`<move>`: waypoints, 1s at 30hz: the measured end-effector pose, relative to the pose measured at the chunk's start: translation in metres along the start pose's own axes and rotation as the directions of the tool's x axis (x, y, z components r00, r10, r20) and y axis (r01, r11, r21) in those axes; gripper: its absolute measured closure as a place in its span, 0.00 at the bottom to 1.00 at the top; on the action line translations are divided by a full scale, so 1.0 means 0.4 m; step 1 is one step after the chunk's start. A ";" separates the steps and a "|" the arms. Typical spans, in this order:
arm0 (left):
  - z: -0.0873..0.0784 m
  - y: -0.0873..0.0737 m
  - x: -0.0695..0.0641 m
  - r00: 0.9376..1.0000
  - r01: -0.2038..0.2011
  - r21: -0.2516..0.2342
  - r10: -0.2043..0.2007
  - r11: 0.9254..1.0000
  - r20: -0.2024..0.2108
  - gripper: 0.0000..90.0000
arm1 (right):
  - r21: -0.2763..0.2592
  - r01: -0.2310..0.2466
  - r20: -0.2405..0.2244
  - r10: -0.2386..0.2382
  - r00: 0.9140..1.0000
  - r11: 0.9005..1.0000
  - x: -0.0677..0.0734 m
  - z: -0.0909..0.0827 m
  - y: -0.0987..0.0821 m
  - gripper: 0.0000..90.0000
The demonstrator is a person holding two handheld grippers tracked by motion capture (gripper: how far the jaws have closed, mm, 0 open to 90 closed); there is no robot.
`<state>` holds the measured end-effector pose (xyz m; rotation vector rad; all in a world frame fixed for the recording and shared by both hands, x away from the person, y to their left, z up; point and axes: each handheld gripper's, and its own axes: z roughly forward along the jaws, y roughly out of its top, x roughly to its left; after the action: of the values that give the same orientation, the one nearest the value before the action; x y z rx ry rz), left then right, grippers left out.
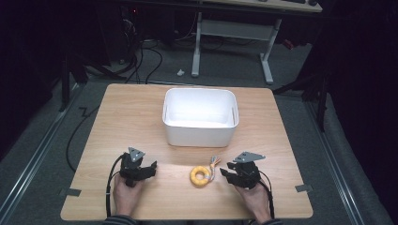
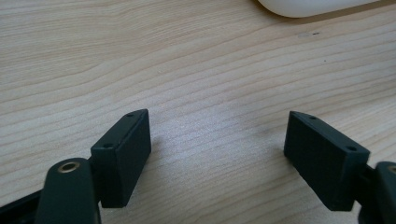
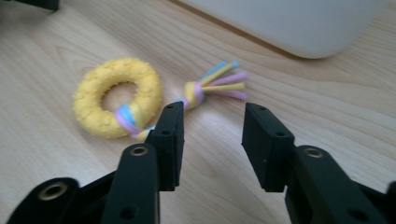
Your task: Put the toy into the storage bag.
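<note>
Wooden table (image 1: 131, 112) seen from above. A yellow ring toy (image 1: 200, 176) w/ a knotted pastel tassel lies near the front edge, betw. the two hand-held grippers and just in front of a white bin (image 1: 199, 117). Right gripper (image 3: 212, 128) sits just beside the toy, jaws apart w/ nothing betw. them, tassel knot just past the tips. Left gripper (image 2: 217, 149) rests at the left, well apart from the toy, jaws wide open over bare wood.
</note>
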<state>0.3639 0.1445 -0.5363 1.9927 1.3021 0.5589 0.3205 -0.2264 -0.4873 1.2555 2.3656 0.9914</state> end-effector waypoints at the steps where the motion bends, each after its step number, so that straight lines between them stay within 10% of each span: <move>1: 0.000 0.000 0.000 1.000 0.000 0.000 0.000 1.000 0.000 0.26 | 0.003 0.006 -0.010 -0.006 1.000 1.000 0.003 0.003 0.003 0.68; 30: 0.000 0.000 0.000 1.000 0.000 0.000 0.000 1.000 0.000 0.26 | 0.106 0.094 -0.095 -0.084 0.992 0.990 0.080 0.130 0.071 0.69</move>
<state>0.3639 0.1445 -0.5363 1.9927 1.3018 0.5587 0.3471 -0.1666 -0.5033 1.1528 2.5539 0.9200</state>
